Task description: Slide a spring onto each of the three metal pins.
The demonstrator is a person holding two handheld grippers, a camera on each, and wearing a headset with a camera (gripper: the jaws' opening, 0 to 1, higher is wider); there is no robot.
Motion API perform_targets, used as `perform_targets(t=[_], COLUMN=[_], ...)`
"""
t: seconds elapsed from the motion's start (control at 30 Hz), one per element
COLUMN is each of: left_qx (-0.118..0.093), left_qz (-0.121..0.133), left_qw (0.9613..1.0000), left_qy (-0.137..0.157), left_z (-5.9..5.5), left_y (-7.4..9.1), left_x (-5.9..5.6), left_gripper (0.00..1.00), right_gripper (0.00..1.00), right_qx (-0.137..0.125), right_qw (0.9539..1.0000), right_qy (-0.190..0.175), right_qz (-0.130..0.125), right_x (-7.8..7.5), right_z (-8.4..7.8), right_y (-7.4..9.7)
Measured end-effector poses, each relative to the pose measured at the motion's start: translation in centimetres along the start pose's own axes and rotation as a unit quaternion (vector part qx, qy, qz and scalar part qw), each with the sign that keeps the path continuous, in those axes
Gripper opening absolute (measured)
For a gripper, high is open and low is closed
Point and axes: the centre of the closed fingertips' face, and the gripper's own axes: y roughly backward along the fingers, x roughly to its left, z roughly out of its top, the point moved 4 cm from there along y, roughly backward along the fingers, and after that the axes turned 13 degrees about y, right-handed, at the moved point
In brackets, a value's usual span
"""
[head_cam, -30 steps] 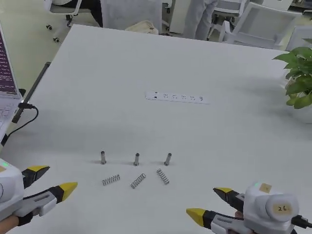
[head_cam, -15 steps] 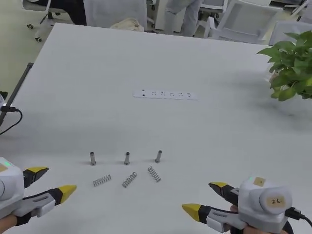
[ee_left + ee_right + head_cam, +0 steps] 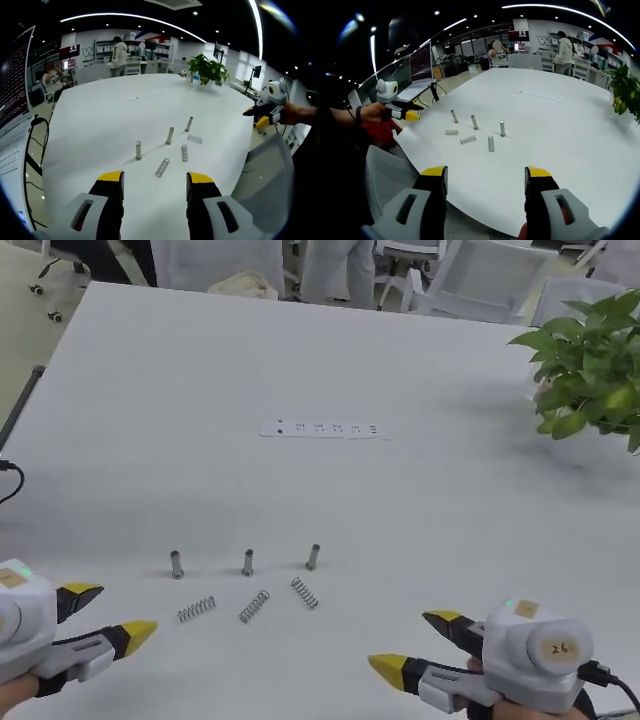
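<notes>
We count three pins [image 3: 176, 564] [image 3: 247, 562] [image 3: 313, 557], three springs [image 3: 197, 609] [image 3: 254, 606] [image 3: 304, 592] and two grippers [image 3: 120, 610] [image 3: 402, 640]. We also count one power strip [image 3: 320, 428] and one plant [image 3: 590, 370]

view — panned right | left gripper [image 3: 122, 609] — edged nearer the springs [image 3: 254, 606]

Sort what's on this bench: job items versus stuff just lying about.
For the job:
three metal pins, upright in a row
three springs, lying loose in front of them
left gripper and right gripper, both open, holding nothing

Lying about:
power strip
potted plant
</notes>
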Motion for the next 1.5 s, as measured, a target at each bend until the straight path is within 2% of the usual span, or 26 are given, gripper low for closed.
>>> perform_targets(t=[0.33,0.6,0.93,1.17,1.5], left_qx=[0.007,0.021,0.039,0.050,0.066], left_qz=[-0.006,-0.014,-0.019,-0.020,-0.024], left_qw=[0.9999,0.9997,0.9990,0.9985,0.9975], left_qy=[-0.003,-0.001,0.010,0.012,0.001], left_z=[-0.2,-0.9,-2.0,-2.6,-3.1], left_y=[-0.9,-2.2,-4.3,-6.1,-8.2], left_x=[0.3,0.1,-0.2,-0.4,-0.8], left_gripper=[0.44,0.43,0.41,0.39,0.34], right_gripper=[0.61,0.61,0.61,0.60,0.60], right_qx=[0.002,-0.001,-0.001,-0.003,0.000], right_qw=[1.0000,1.0000,0.9999,0.9999,1.0000], right_qy=[-0.003,-0.003,-0.011,-0.010,-0.008], right_qz=[-0.004,-0.006,-0.001,-0.001,-0.003], right_x=[0.0,0.2,0.6,0.2,-0.3], right_z=[-0.2,-0.1,-0.8,-0.8,-0.7], right_y=[0.2,0.3,0.1,0.2,0.4])
